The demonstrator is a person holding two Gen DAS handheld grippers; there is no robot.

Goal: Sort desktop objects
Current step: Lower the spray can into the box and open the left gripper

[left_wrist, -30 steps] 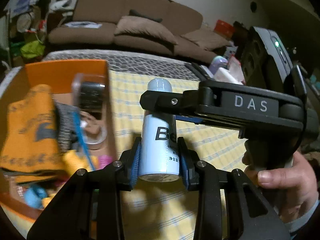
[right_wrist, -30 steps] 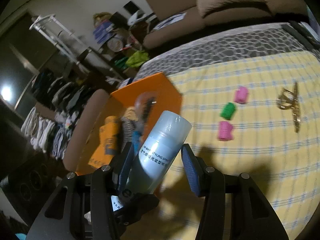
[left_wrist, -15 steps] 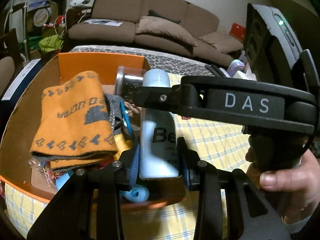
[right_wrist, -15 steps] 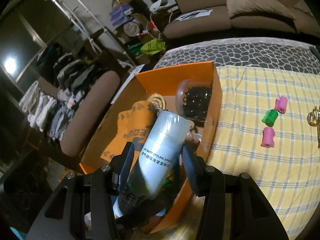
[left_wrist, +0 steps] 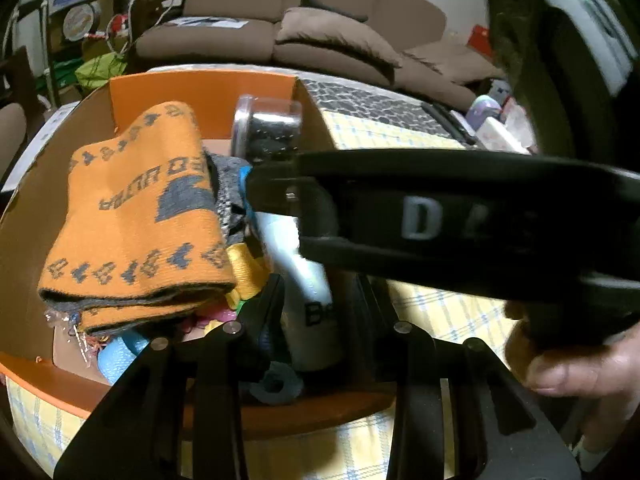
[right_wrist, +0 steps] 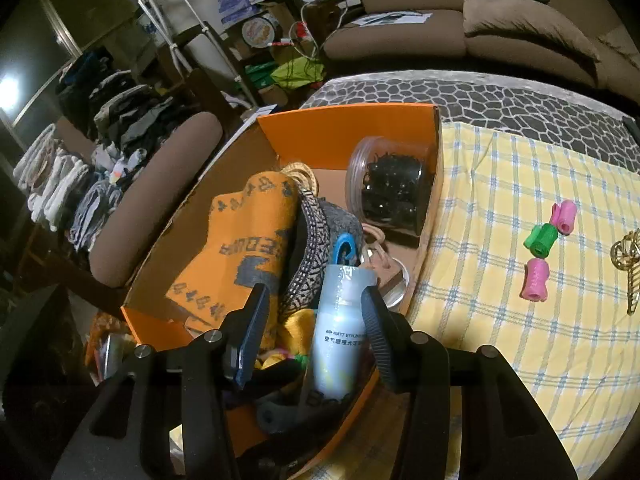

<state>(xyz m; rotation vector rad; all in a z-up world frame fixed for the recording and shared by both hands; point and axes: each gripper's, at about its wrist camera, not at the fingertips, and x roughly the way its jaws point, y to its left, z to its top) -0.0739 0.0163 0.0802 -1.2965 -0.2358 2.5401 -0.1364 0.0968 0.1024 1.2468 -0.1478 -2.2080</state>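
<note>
A pale blue styling spray can (left_wrist: 308, 300) stands inside the orange box (left_wrist: 208, 92). My left gripper (left_wrist: 320, 308) has its jaws spread wide, with the can between them and a gap on each side. My right gripper (right_wrist: 314, 328) is open too; the can (right_wrist: 340, 332) leans by its right finger. The right gripper's body crosses the left wrist view above the can. In the box lie a folded orange cloth (right_wrist: 240, 248), a clear jar of dark clips (right_wrist: 392, 188) and a blue hook (right_wrist: 344, 246).
On the yellow checked cloth (right_wrist: 500, 320) right of the box lie two pink hair rollers (right_wrist: 534, 280), a green one (right_wrist: 542, 240) and a gold hair claw (right_wrist: 630, 264). A brown sofa (left_wrist: 320, 28) stands behind. A brown chair (right_wrist: 156, 196) and clothes racks are left of the box.
Both grippers carried the spray can left from over the cloth into the orange box. The left gripper, shut on it before, has opened; the right gripper's jaws have spread wider.
</note>
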